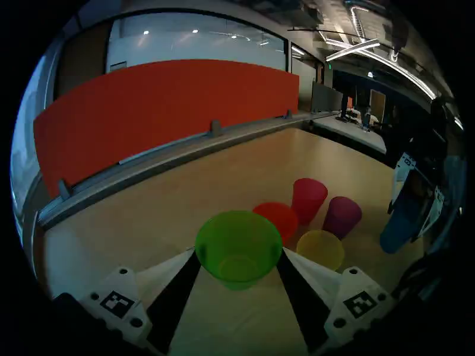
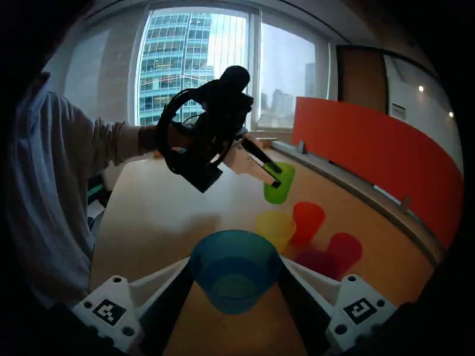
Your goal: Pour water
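My left gripper (image 1: 238, 254) is shut on a green cup (image 1: 238, 270), held upright above the wooden table (image 1: 237, 172). My right gripper (image 2: 236, 264) is shut on a blue cup (image 2: 234, 291). In the right gripper view the left gripper (image 2: 275, 171) holds the green cup (image 2: 279, 185) up at the far side, gripped by a person's hand. In the left gripper view the right gripper (image 1: 414, 193) and blue cup (image 1: 398, 230) hang at the right edge. I cannot tell whether either cup holds water.
Several cups stand grouped on the table between the grippers: orange-red (image 1: 278, 218), pink (image 1: 309, 199), purple (image 1: 342, 216) and yellow (image 1: 320, 249). An orange partition (image 1: 160, 113) with a grey rail runs along the table's far edge. A person's sleeve (image 2: 53, 178) is at the left.
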